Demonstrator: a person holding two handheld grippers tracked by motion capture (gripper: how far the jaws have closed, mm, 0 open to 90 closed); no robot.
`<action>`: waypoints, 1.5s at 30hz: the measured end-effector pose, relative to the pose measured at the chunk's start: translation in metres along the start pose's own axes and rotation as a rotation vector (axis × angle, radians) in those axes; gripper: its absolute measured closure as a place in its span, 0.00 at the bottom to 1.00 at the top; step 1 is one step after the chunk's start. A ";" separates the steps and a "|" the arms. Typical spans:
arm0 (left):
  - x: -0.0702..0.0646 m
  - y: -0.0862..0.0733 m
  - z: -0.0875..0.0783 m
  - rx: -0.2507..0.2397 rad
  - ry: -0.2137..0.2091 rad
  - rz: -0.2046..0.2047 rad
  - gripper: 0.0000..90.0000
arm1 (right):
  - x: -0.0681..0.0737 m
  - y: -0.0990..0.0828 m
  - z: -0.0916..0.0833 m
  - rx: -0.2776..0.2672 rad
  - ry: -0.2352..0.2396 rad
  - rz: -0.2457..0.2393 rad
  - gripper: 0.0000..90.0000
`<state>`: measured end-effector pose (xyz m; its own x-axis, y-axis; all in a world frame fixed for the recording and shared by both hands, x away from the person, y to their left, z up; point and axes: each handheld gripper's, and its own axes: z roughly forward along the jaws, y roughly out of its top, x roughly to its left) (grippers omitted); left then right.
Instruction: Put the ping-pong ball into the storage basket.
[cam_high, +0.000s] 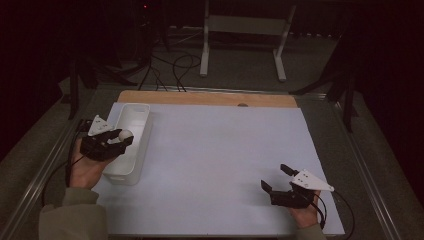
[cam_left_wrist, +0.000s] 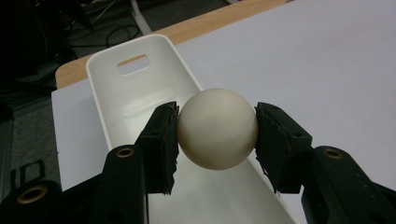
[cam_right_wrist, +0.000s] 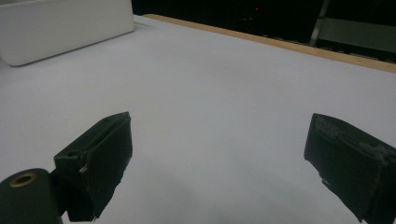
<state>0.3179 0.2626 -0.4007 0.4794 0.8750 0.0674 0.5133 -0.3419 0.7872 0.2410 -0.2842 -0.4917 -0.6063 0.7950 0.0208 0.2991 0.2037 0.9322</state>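
The table (cam_high: 210, 165), covered by a pale sheet, carries the work; a strip of bare wood shows along its far edge, and the surface near the right hand is bare. At the left side lies a long white tray (cam_high: 142, 131), open-topped, with a slotted handle hole in its far end wall; its interior looks empty in the left gripper view, though the near end is hidden behind the jaws.

The left gripper (cam_high: 119, 140) is poised above the tray, jaws pinching a cream ball (cam_left_wrist: 217, 129) across its widest part; both pads bear on opposite sides and the ball hangs clear of the tray floor. The right gripper (cam_high: 276, 179) rests low at the near right of the table, well apart from the tray; its jaws stand spread with nothing between them.

Judgement: the step in hand appears to be depositing the ball into the tray; good practice would be to lower until the ball is just above the tray floor, centred between the long walls, then part the jaws slowly and evenly; a release from height risks a bounce or a roll toward the far end; the jaws should lift straight up afterwards, clear of the rim; the right gripper need not intervene.
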 end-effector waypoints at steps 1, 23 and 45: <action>0.000 0.000 0.000 0.000 0.000 0.000 0.57 | 0.000 0.000 0.000 0.000 0.000 0.000 0.08; 0.003 -0.020 0.006 0.024 0.003 -0.027 0.57 | 0.000 0.000 0.000 -0.001 -0.002 -0.001 0.08; 0.003 -0.026 0.009 0.038 0.005 -0.032 0.57 | 0.000 0.000 0.000 -0.002 -0.003 -0.002 0.08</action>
<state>0.3120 0.2708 -0.4262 0.4592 0.8871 0.0457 0.5549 -0.3266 0.7651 0.2410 -0.2848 -0.4916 -0.6049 0.7961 0.0174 0.2959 0.2044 0.9331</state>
